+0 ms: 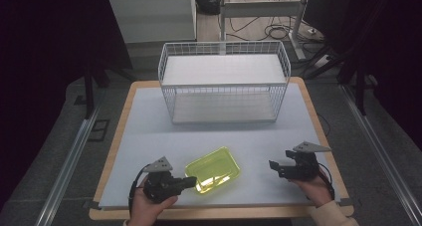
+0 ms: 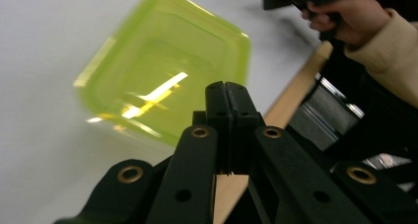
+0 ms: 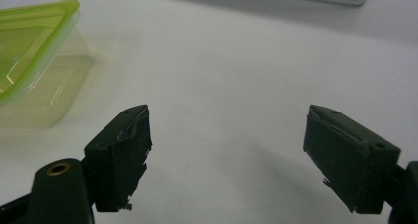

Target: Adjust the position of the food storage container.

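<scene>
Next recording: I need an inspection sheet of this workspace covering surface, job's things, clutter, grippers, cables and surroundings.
Surface: pale mat on a wood-edged table.
Job's things: yellow-green container lies near the front edge; white wire basket stands behind it.
Clutter: nothing seen.
Grippers: left gripper shut, empty, beside the container; right gripper open, empty.
Cables: black cable trails from the left gripper; floor wires beyond the table.
Surroundings: dark curtains, metal rails.

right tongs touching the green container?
Apart. In the right gripper view the open right tongs frame bare table, with the green container off to the side.
</scene>
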Tool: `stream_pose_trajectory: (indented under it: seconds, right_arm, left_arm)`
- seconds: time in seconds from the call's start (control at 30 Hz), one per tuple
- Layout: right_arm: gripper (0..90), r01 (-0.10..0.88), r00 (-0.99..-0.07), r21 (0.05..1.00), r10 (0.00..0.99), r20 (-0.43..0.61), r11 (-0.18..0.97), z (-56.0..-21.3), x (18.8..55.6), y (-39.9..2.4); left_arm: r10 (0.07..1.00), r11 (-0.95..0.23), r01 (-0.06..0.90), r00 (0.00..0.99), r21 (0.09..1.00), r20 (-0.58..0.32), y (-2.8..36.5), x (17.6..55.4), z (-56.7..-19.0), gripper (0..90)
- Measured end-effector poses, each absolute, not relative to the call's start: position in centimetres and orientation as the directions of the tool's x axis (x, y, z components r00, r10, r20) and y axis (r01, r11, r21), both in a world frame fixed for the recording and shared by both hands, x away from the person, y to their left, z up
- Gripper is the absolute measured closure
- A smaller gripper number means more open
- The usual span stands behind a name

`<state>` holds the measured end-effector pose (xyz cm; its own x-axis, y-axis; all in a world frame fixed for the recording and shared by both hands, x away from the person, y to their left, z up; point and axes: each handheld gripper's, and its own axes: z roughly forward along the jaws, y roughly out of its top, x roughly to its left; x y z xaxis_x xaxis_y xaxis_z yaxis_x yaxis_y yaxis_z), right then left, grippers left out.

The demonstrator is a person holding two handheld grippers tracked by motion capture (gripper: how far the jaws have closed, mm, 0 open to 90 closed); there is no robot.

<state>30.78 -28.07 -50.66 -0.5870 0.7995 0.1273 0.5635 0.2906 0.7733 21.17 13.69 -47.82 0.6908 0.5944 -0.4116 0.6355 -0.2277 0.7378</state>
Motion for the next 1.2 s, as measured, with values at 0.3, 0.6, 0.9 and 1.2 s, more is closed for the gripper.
stream_pose_trajectory:
  seconds: [0.3,0.6,0.9,1.2]
  right_arm:
    - [18.1,0.564,-0.587,0.771,0.8,0.123,0.295,-50.7,30.8,-28.0]
    - [18.1,0.561,-0.592,0.771,0.797,0.119,0.302,-50.7,30.7,-27.9]
    - [18.4,0.551,-0.598,0.772,0.795,0.101,0.317,-50.7,30.7,-27.7]
    - [18.4,0.553,-0.595,0.77,0.798,0.098,0.317,-50.8,30.7,-27.7]
  left_arm:
    - [0.536,-0.317,0.622,0.74,0.716,-0.406,11.1,20.5,-48.4,90.0]
    - [0.512,-0.377,0.62,0.758,0.688,-0.403,9.5,20.2,-49.3,90.0]
    - [0.544,-0.425,0.619,0.758,0.66,-0.36,8.7,20.9,-50.5,90.0]
    - [0.558,-0.417,0.632,0.746,0.653,-0.365,8.9,21.3,-50.8,90.0]
